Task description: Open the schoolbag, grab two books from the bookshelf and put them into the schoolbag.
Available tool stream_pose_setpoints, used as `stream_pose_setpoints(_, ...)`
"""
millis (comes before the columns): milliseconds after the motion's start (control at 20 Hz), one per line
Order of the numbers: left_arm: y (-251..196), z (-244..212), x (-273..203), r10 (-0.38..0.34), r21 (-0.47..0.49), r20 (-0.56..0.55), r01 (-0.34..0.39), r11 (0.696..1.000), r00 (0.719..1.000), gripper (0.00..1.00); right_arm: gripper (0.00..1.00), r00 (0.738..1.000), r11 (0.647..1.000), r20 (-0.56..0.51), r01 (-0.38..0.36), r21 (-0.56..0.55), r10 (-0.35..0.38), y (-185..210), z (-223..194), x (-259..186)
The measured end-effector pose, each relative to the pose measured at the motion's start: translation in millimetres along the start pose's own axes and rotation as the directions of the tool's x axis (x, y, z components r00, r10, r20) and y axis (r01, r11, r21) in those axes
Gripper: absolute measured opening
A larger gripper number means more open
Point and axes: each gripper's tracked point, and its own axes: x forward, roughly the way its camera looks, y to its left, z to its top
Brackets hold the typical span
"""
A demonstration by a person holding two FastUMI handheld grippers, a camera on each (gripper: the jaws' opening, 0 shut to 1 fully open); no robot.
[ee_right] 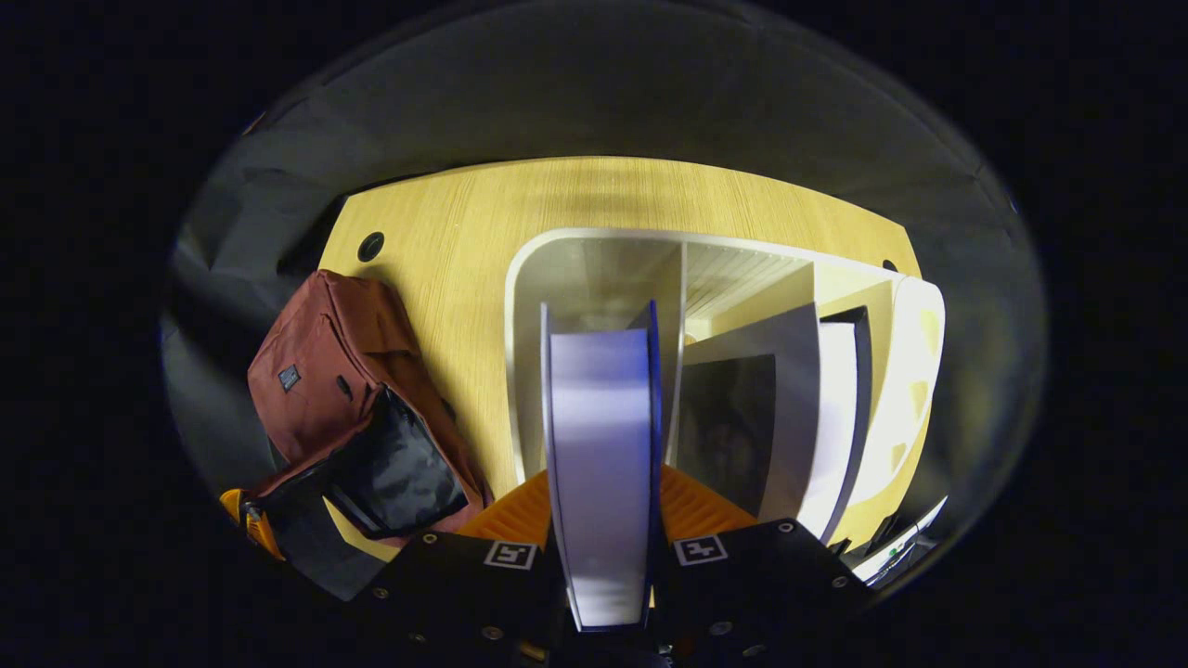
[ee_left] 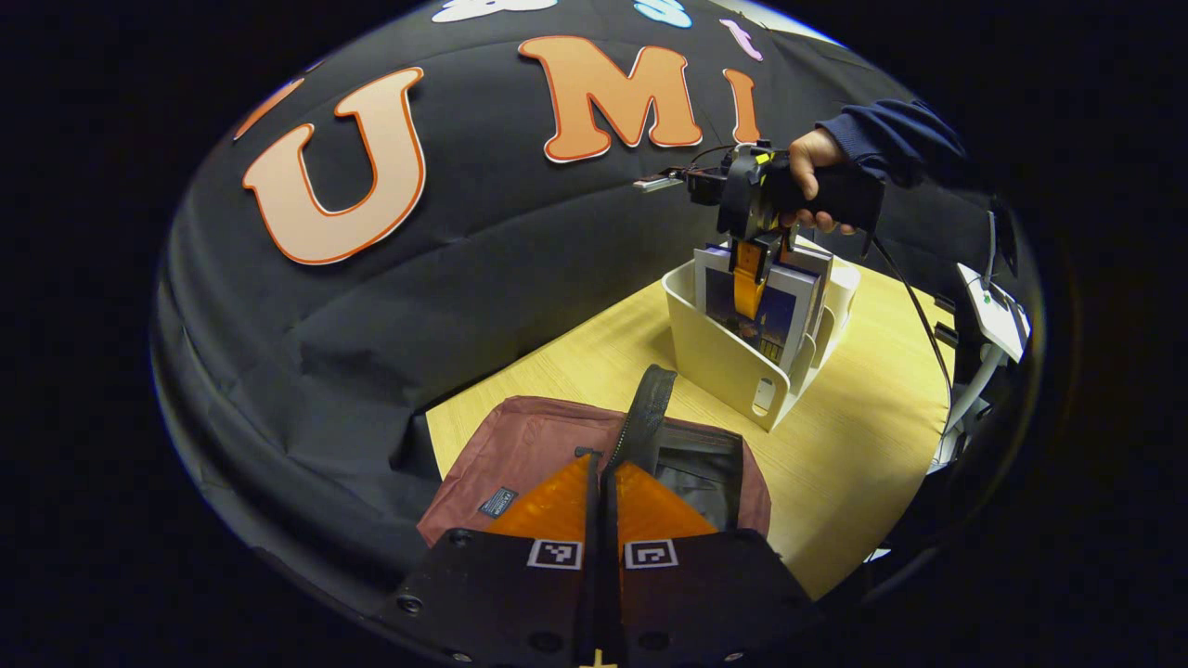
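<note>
The maroon schoolbag (ee_left: 529, 445) lies on the wooden table with its mouth open and the black lining showing. My left gripper (ee_left: 599, 461) is shut on the bag's zipper flap (ee_left: 650, 399), holding it up. Farther back stands the white bookshelf box (ee_left: 733, 366). There a hand holds my right gripper (ee_left: 750, 278), pointing down with its fingers on either side of an upright blue-covered book (ee_left: 775, 311). In the right gripper view, my right gripper (ee_right: 603, 475) is shut on that book (ee_right: 603, 408) inside the box (ee_right: 524, 325). The schoolbag (ee_right: 325, 371) lies to the left.
Other books (ee_right: 817, 408) stand in the box's neighbouring compartments. The wooden table (ee_left: 854, 436) ends at the black cloth wall behind and to the left. White equipment with cables (ee_left: 993, 315) stands at the right edge. A round hole (ee_right: 370, 246) sits in the tabletop beyond the bag.
</note>
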Motion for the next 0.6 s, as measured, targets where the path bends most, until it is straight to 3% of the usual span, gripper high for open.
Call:
stream_pose_setpoints(50, 0.0, -0.6, 0.1, 0.002, 0.003, 0.003, -0.002, 1.000, 1.000, 0.03, 0.30, 1.000, 1.000, 0.006, -0.005, 0.006, 0.005, -2.3, -2.5, -7.2)
stream_pose_setpoints(100, -1.7, -1.6, 0.7, -0.002, 0.004, 0.002, 0.002, 1.000, 1.000, 0.02, 0.39, 1.000, 1.000, 0.013, -0.014, 0.015, 0.014, -5.5, -7.3, -14.1)
stream_pose_setpoints(400, -2.4, -4.2, -0.4, -0.004, 0.005, 0.002, 0.004, 1.000, 1.000, 0.03, 0.39, 0.988, 0.987, 0.119, -0.116, 0.114, 0.102, -27.8, -32.6, -94.9)
stream_pose_setpoints(600, -0.3, -0.9, -2.4, -0.009, 0.008, -0.003, 0.009, 1.000, 1.000, 0.03, 0.38, 0.965, 0.963, 0.202, -0.202, 0.176, 0.166, -38.3, -57.7, -144.1)
